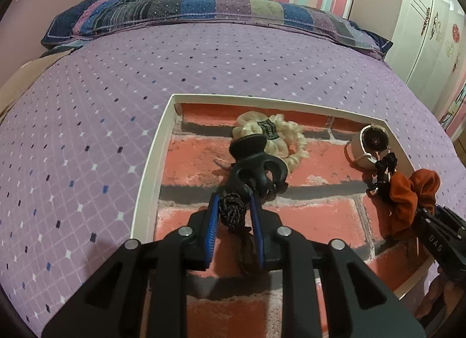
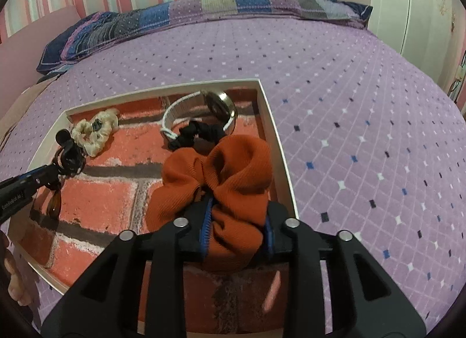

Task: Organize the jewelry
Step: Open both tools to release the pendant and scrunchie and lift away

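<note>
Bedspread (image 1: 116, 105), purple with small diamonds, fills most of what I see, with a patchwork pillow (image 1: 204, 14) along the striped wall at the far edge. On the bed lies my shallow white tray (image 1: 151, 157), its floor printed like red brick.

Inside the tray, toward the far side, a cream scrunchie (image 1: 288, 137) lies flat. Near the far right corner a watch (image 2: 215, 105) with a pale band rests on its side, and a black cord hair tie (image 2: 195, 132) lies against it.

My right hand-held gripper (image 2: 236, 221) hangs over the right part of the tray with an orange scrunchie (image 2: 221, 174) bunched between its blue pads; the fabric fills the gap, and I cannot tell whether the pads are pressing on it.

My left hand-held gripper (image 1: 234, 215) is over the left middle of the tray, closed on a black claw hair clip (image 1: 256, 174), which sticks out past the fingertips just in front of the cream scrunchie. A dark braided cord (image 1: 231, 209) hangs down between the pads as well. From the right camera, a brown piece (image 2: 55, 201) dangles below that clip.
</note>
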`<state>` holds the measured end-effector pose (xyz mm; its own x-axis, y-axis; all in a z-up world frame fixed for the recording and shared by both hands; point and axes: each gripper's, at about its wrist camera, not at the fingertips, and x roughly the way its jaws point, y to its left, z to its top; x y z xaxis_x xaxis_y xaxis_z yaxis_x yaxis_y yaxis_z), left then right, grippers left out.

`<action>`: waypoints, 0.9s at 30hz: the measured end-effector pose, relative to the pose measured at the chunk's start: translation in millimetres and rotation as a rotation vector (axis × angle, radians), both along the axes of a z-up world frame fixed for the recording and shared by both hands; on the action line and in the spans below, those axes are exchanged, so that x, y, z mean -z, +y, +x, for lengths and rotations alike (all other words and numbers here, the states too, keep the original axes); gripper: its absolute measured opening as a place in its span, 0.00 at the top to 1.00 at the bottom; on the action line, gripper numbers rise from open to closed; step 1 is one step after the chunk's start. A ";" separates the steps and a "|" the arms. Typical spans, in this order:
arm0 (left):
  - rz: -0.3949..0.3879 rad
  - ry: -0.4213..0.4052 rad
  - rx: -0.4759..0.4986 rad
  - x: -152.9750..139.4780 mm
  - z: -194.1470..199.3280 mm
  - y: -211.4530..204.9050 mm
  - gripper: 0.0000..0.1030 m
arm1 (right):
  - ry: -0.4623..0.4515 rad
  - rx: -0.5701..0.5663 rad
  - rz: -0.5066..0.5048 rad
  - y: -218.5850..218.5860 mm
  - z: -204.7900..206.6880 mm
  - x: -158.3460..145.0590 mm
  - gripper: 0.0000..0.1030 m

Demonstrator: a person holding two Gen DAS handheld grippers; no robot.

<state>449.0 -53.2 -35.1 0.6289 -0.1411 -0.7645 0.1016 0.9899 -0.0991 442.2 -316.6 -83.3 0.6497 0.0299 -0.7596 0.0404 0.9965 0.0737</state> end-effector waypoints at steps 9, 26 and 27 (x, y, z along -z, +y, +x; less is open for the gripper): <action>-0.016 -0.052 0.039 -25.3 -25.1 -0.6 0.47 | -0.037 -0.044 -0.011 3.2 -23.8 -20.0 0.31; -0.052 -0.251 0.033 -115.5 -153.8 56.9 0.13 | -0.237 0.012 -0.008 -11.9 -142.3 -93.2 0.04; -0.053 -0.259 0.029 -117.8 -162.1 61.3 0.12 | -0.248 0.021 -0.016 -11.3 -154.1 -95.4 0.04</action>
<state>286.9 8.0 82.6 0.7976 -0.1975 -0.5699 0.1583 0.9803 -0.1181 288.1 -327.8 12.1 0.8168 0.0040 -0.5770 0.0436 0.9967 0.0687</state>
